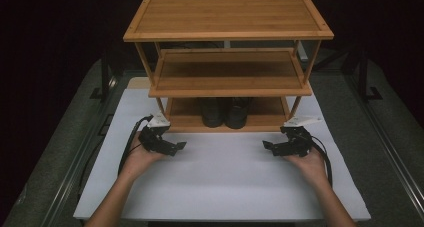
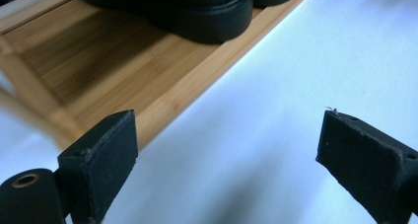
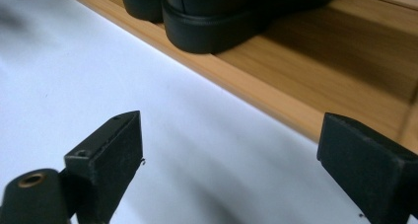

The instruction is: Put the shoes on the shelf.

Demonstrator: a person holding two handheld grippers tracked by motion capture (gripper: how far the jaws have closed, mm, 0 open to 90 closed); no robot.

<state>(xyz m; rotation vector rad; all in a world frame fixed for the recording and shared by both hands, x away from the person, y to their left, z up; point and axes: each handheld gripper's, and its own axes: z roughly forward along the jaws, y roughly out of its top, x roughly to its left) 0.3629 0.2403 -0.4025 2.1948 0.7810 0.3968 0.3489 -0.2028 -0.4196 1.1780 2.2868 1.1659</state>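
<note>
Your forearms enter low; each hand-held gripper, left [image 1: 179, 146] and right [image 1: 267, 145], rests on the white table [image 1: 220, 187] with jaws wide apart, holding nothing. The black shoes [image 1: 225, 112] sit on the rack's [image 1: 227, 32] bottom shelf, untouched: grasping remains.

Your left gripper [image 2: 224, 160] holds its jaws wide apart over the white tabletop [image 2: 296, 76]. Ahead of you, a black shoe [image 2: 197, 12] stands on the bamboo rack's bottom shelf [image 2: 123, 71], near its front edge.

Black shoes [image 1: 225, 112], side by side, bottom shelf [image 1: 185, 121]
</note>
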